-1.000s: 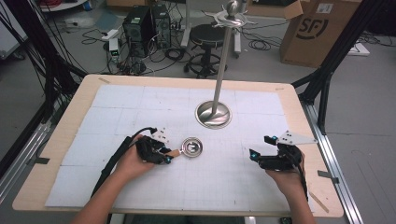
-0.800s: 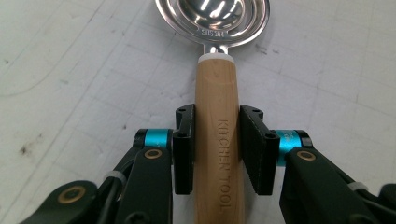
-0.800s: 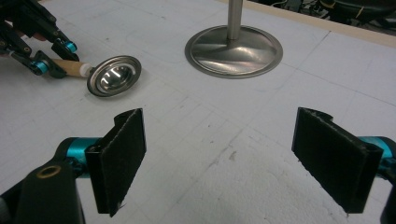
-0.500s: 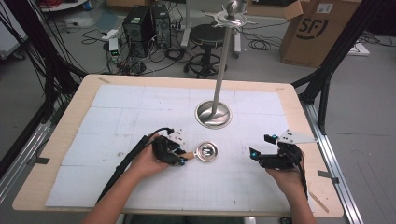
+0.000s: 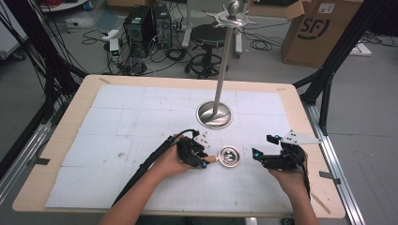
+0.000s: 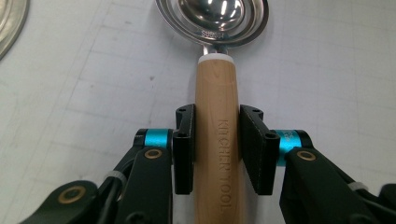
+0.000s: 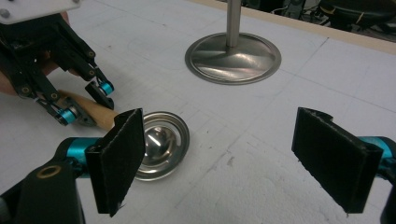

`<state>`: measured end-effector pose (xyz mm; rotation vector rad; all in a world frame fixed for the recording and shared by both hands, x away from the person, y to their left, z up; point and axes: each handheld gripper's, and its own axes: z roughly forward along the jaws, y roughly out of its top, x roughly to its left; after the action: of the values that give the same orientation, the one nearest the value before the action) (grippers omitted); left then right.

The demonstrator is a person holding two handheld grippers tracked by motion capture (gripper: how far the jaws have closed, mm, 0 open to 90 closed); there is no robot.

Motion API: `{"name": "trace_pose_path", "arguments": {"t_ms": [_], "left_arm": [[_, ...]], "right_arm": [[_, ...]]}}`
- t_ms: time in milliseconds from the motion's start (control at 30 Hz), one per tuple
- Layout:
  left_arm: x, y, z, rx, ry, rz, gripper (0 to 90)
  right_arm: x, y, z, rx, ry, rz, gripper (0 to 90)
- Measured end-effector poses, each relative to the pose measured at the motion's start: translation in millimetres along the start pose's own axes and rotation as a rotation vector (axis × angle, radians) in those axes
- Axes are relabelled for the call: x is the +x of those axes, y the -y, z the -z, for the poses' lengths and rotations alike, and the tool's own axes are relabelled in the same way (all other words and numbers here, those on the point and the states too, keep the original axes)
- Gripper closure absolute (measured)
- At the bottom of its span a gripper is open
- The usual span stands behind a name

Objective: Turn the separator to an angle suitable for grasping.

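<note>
While the left tongs [image 5: 202, 159] clamped the ladle's wooden handle, these relations held:

ladle [image 5: 227, 156]: lay flat on the surface [image 5: 141, 117], just in front of the stand base [image 5: 214, 115], between the two hands.
long axis: ran roughly left to right across the surface; handle [image 6: 218, 140] at the left tongs, steel bowl [image 6: 212, 21] toward the right tongs [image 5: 263, 158].
left tongs state: narrow, pads [image 6: 185, 144] pressed on both sides of the handle, gripped near mid-handle; the bowl stuck out straight ahead of the jaws.
right tongs state: wide apart, nothing between the pads [image 7: 116, 158].
ladle from right tongs: ahead and to the left in the right gripper view [image 7: 159, 144], near but apart, no contact; the bowl sat off the left pad, not between the pads.
nearer hand: left, already on the ladle; the right hand [image 5: 288, 176] sat just beside the bowl end.
key relation: the bowl end pointed at the open right tongs with a short gap left between them. A handover or a lift toward the stand looked likely, judged only.
stand: pole [image 5: 224, 65] upright, base well clear of both tongs.
risk: round handle could roll in the grip, as judged.
</note>
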<state>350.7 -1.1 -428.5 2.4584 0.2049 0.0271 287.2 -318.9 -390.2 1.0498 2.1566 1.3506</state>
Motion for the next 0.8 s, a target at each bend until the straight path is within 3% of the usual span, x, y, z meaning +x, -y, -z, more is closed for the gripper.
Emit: {"name": "trace_pose_path", "arguments": {"t_ms": [167, 267, 467, 667, 800], "left_arm": [[-0.7, -1.9, -1.9, -0.002, -0.007, -0.004, 66.8], [-2.7, 0.4, 2.9, 0.001, -0.023, 0.0, 60.0], [-6.8, 23.1, 24.8, -0.023, -0.06, 0.026, 57.2], [-3.8, 48.2, 35.8, -0.022, -0.07, 0.067, 59.4], [-3.4, 46.9, 35.1, -0.023, -0.066, 0.042, 68.3]], "right_arm": [[1.1, 0.7, -0.6, 0.009, -0.002, 0.0, 16.5], [0.3, 1.4, 1.2, 0.003, 0.001, -0.003, 16.5], [-2.0, 1.7, 3.0, -0.001, 0.005, -0.006, 16.5], [-1.7, 2.4, 2.8, 0.004, 0.007, -0.008, 16.5], [1.4, 1.6, 0.8, 0.006, 0.006, 0.0, 16.5]]}}
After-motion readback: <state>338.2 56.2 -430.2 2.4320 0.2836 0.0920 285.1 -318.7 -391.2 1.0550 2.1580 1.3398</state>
